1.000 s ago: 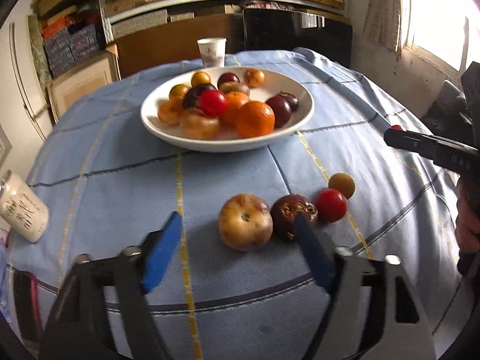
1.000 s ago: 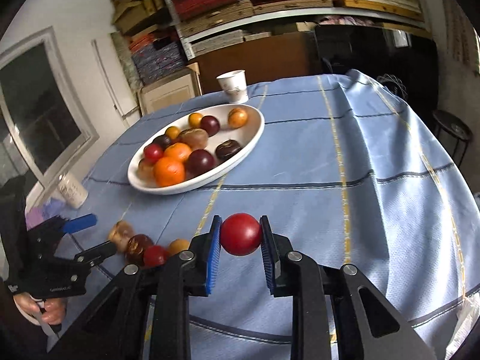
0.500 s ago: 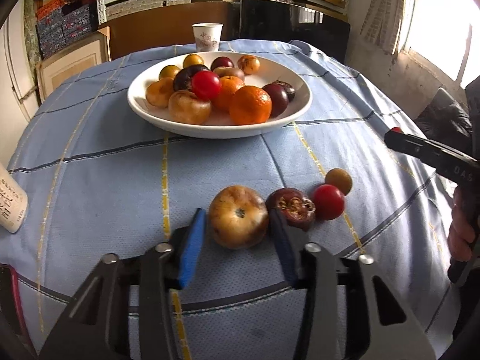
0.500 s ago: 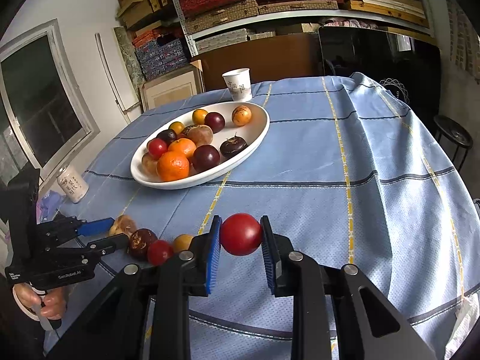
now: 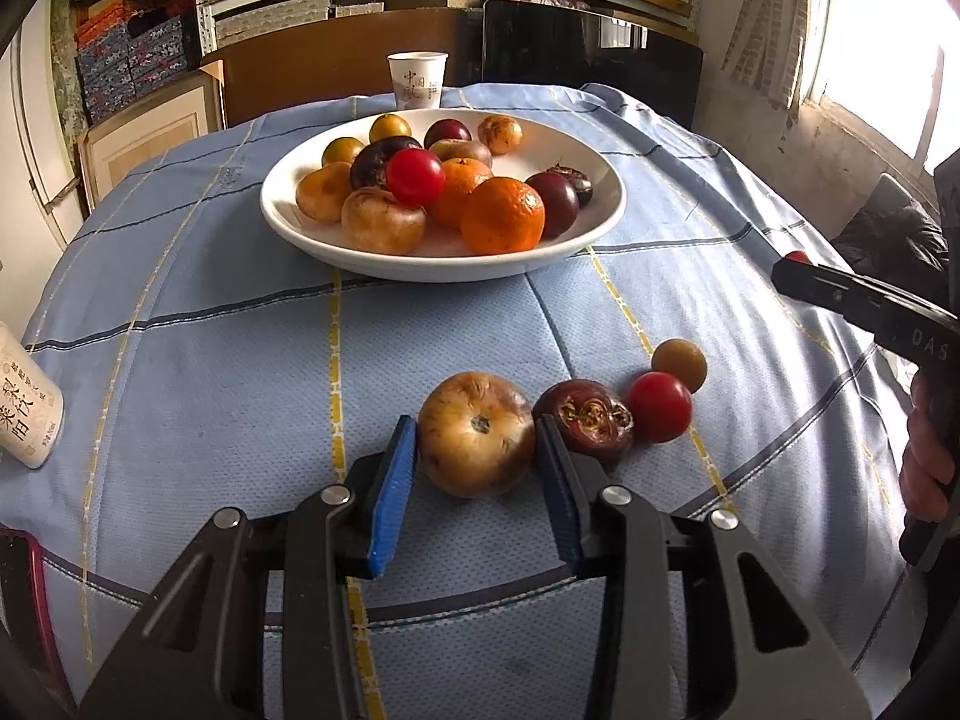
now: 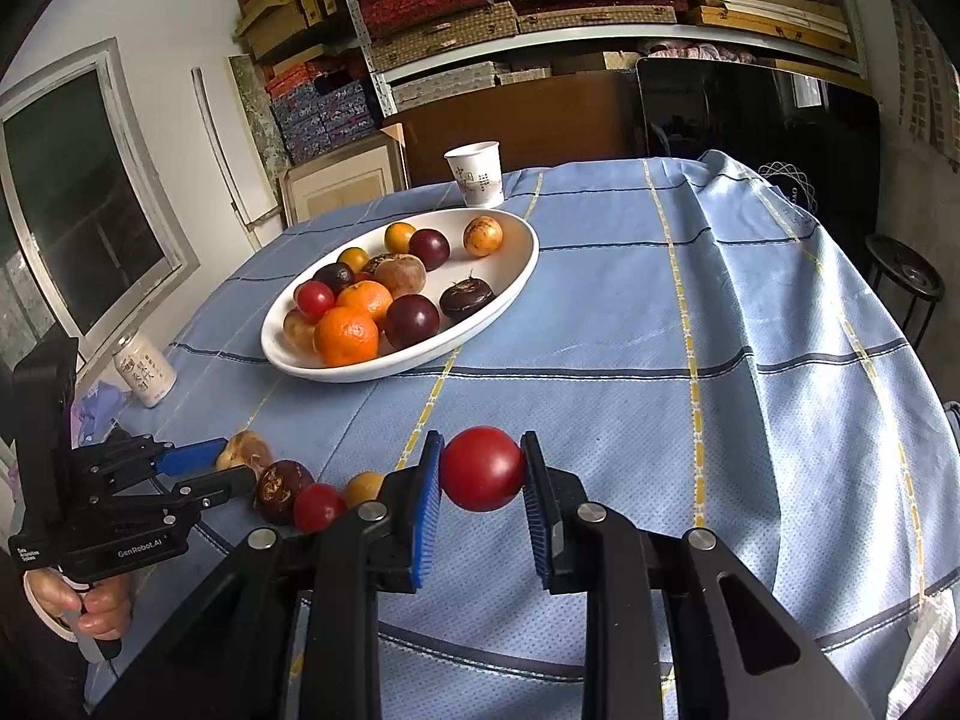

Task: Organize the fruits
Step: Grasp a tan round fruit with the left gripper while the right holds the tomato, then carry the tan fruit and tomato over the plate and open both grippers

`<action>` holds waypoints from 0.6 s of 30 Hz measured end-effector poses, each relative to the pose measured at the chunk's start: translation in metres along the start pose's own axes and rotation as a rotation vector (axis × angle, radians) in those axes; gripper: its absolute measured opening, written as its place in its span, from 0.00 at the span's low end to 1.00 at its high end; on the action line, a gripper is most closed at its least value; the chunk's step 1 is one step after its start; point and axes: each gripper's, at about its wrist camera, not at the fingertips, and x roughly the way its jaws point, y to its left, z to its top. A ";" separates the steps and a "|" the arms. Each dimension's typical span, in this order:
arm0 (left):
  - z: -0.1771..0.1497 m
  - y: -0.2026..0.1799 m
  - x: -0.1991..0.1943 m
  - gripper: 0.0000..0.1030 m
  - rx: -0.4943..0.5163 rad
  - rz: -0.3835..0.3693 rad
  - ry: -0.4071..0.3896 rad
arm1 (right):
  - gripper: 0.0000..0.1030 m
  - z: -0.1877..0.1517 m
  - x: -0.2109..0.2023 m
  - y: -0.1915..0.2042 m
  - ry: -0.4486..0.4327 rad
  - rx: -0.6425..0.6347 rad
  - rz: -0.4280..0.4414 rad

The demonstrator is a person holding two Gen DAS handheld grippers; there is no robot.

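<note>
Left wrist view alone shows left gripper [image 5: 474, 450] jaws closing round tan russet fruit [image 5: 476, 443], in front of white bowl [image 5: 591, 228], touching dark purple fruit [image 5: 585, 425]; right wrist view alone shows right gripper [image 6: 483, 471] clamped on smooth red fruit [image 6: 483, 468], off cloth, near side of bowl.

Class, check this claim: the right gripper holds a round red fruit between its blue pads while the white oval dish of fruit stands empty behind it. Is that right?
Not quite. The right gripper does hold the round red fruit, but the white oval dish is not empty: the right wrist view shows it heaped with fruit.
</note>
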 end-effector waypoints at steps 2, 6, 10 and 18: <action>0.000 0.001 -0.002 0.38 -0.007 0.002 -0.007 | 0.26 0.000 -0.001 0.001 -0.005 -0.007 0.005; 0.001 0.004 -0.011 0.38 -0.023 -0.001 -0.032 | 0.26 0.000 -0.001 0.005 -0.013 -0.028 0.019; 0.005 0.008 -0.021 0.38 -0.041 0.004 -0.074 | 0.26 -0.001 0.003 0.012 -0.020 -0.055 0.051; 0.042 0.029 -0.020 0.29 -0.072 -0.071 -0.101 | 0.25 0.038 0.026 0.032 -0.079 -0.024 0.110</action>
